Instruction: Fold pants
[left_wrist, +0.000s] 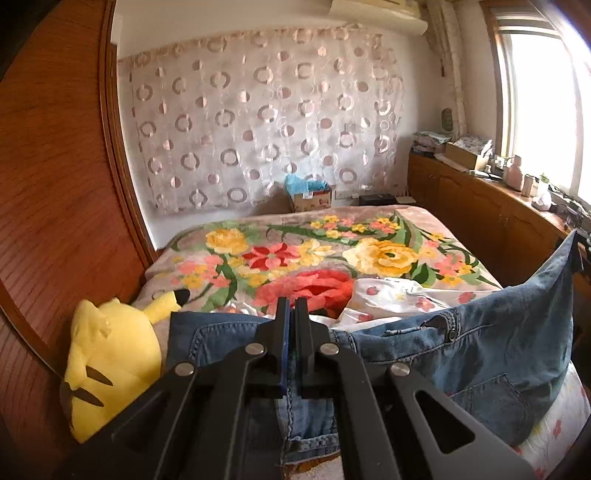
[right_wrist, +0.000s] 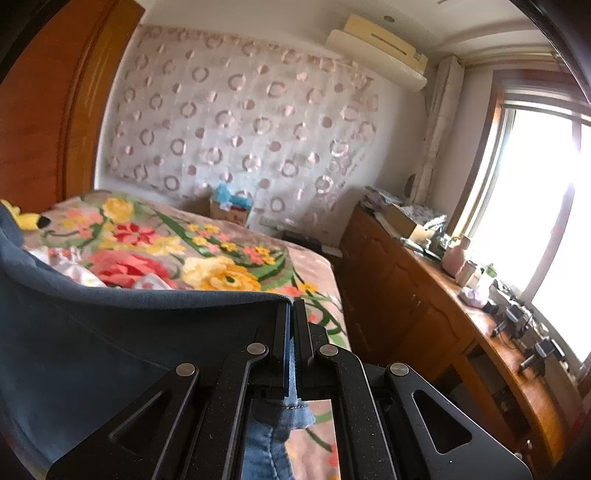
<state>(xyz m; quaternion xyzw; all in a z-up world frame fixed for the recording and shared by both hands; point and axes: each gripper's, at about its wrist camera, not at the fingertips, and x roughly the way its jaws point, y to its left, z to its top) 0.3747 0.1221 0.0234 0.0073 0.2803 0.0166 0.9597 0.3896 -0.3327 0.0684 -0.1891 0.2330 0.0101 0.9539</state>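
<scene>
Lower centre of both views: left hand-held gripper (left_wrist: 291, 314) and right hand-held gripper (right_wrist: 291, 314) each pinch the denim pants (left_wrist: 498, 332) at the top edge, cloth stretched between them above the floral bed (left_wrist: 369, 229). Legs run out of frame below. Yellow plush toy (left_wrist: 107, 365) lower left, partly hidden.

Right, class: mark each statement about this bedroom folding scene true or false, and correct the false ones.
1. The left hand-held gripper is shut on the jeans. True.
2. The right hand-held gripper is open and holds nothing. False: it pinches the jeans too.
3. A yellow plush toy lies beside the jeans. True.
4. The blanket is plain white. False: it is floral.
5. The jeans lie folded flat. False: they are held up.
</scene>
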